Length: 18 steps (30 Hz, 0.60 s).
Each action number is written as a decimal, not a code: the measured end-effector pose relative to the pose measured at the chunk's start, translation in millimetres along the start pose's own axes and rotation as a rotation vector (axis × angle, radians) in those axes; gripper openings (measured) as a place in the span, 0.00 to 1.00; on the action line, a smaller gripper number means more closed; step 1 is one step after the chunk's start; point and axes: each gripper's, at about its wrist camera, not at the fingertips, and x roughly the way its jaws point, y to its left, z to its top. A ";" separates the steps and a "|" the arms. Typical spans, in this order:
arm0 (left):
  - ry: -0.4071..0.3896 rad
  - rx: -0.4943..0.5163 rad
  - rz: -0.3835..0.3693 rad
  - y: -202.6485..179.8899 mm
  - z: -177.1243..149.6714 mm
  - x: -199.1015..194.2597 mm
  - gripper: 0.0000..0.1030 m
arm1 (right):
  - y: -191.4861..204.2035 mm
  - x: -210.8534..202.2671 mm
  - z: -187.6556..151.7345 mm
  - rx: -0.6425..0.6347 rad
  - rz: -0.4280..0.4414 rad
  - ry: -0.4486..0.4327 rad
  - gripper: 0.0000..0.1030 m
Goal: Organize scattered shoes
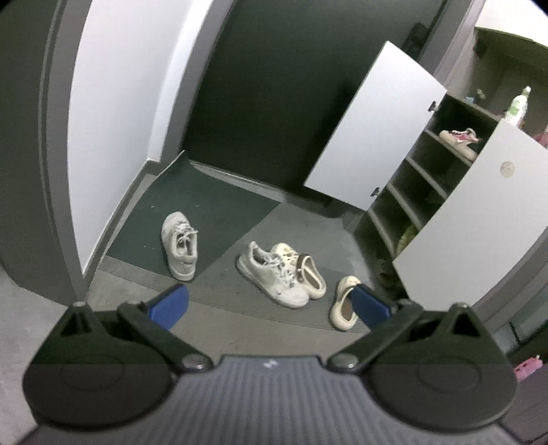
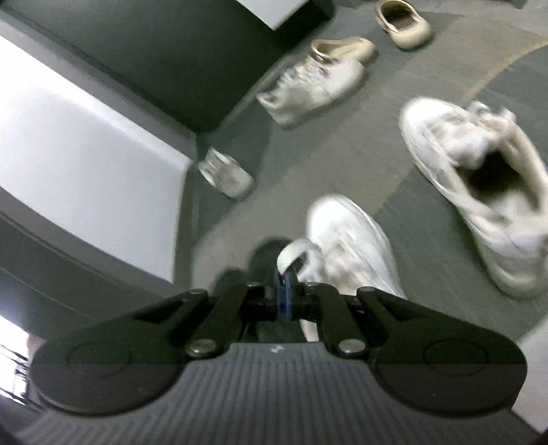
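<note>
My left gripper (image 1: pixel 270 303) is open and empty, high above the entry floor. Below it lie a white sneaker (image 1: pixel 179 244) on the dark mat, a second white sneaker (image 1: pixel 272 279), and two beige clogs (image 1: pixel 311 274) (image 1: pixel 344 303). My right gripper (image 2: pixel 283 291) is shut on the heel edge of a white sneaker (image 2: pixel 352 243) and holds it over the floor. Another white sneaker (image 2: pixel 479 191) lies to its right. Farther off are a third sneaker (image 2: pixel 311 89), a small reflection-like shoe (image 2: pixel 226 173) by the wall, and the clogs (image 2: pixel 342 48) (image 2: pixel 404 22).
A shoe cabinet (image 1: pixel 411 212) stands at the right with both white doors (image 1: pixel 373 126) open; a pink-and-white shoe (image 1: pixel 459 140) sits on an upper shelf. A bottle (image 1: pixel 517 106) stands on top. A dark entry door (image 1: pixel 267 102) and white wall (image 1: pixel 130 85) close the back.
</note>
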 end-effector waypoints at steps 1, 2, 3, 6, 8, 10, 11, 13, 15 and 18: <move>-0.002 0.005 -0.001 -1.6 -2.0 -1.0 1.00 | -5.8 1.8 -5.4 0.015 -0.021 0.020 0.06; -0.003 0.009 -0.003 -3.2 -4.1 -2.0 1.00 | -8.6 4.1 -8.8 0.021 -0.033 0.033 0.06; -0.003 0.013 -0.003 -4.0 -5.9 -3.0 1.00 | -11.7 6.8 -12.6 0.029 -0.044 0.047 0.06; 0.003 0.013 0.005 0.1 -9.2 -5.3 1.00 | -19.8 18.7 -23.4 0.071 -0.074 0.085 0.05; 0.002 0.011 0.017 4.1 -10.5 -7.0 1.00 | -19.8 24.3 -24.6 0.078 -0.081 0.087 0.01; -0.007 0.017 0.042 10.9 -8.4 -8.8 1.00 | -12.4 27.6 -21.5 0.030 -0.085 0.089 0.06; -0.011 0.019 0.055 14.2 -7.4 -9.7 1.00 | -7.4 26.6 -20.7 0.012 -0.087 0.087 0.06; -0.020 0.024 0.080 21.0 -5.3 -11.5 1.00 | 3.0 23.7 -18.6 -0.024 -0.090 0.081 0.06; -0.029 0.030 0.105 27.8 -3.3 -13.3 1.00 | 17.8 13.4 -11.2 -0.059 -0.091 0.069 0.07; -0.040 0.035 0.150 35.9 0.1 -13.8 1.00 | 39.9 -2.2 0.0 -0.112 -0.093 0.051 0.08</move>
